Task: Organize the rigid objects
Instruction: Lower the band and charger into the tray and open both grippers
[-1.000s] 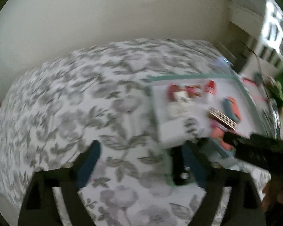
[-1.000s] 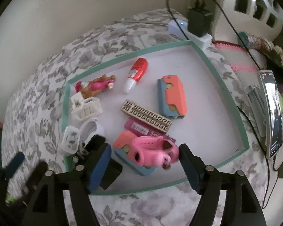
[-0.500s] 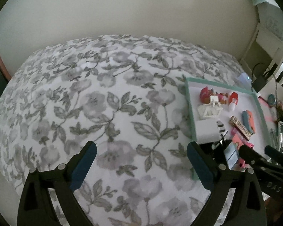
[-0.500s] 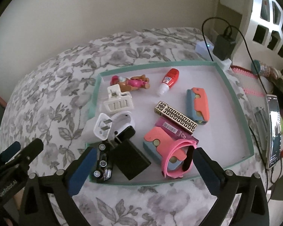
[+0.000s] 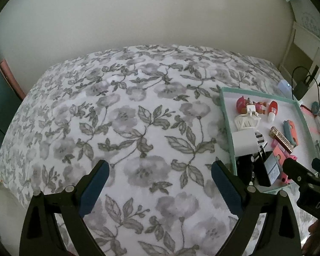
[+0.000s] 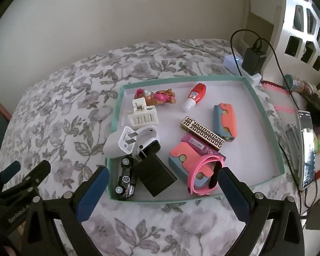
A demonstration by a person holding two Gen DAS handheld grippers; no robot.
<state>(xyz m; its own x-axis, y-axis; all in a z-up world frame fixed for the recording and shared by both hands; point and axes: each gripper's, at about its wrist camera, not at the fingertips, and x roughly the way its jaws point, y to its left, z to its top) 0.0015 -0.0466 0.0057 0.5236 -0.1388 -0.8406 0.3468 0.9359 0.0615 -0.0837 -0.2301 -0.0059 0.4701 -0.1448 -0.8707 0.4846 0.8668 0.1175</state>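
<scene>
1. Lettering reading "GenRobot.A", cut short by the frame edge, runs along the left claw (image 6: pixel 29 171) body at about 8 o'clock in the right wrist view; the right claw (image 5: pixel 305 168) body shows "DAS", also cut off, at 4 o'clock in the left wrist view.
2. Print on the red glue bottle (image 6: pixel 195 95) label and on the magenta box (image 6: pixel 199 147) barcode is too small to read.
3. Both claws stand wide open and hold nothing; the left one hovers over the bare floral bedspread (image 5: pixel 125 115), the right one over the near rim of the teal tray (image 6: pixel 264 115).
4. The tray, on the bedspread, holds the task's things: pink wristband (image 6: pixel 202 175) at 5 o'clock, black toy car (image 6: pixel 125 179) and black charger (image 6: pixel 155 173) at 7 o'clock, white plug (image 6: pixel 122 144) leaning over the 9 o'clock rim.
5. The wristband's far end hides behind the right claw's fingertip; the salmon-and-blue case (image 6: pixel 181 160) beneath it is partly covered.
6. A phone (image 6: pixel 307 149) at 3 o'clock shows only glare.
</scene>
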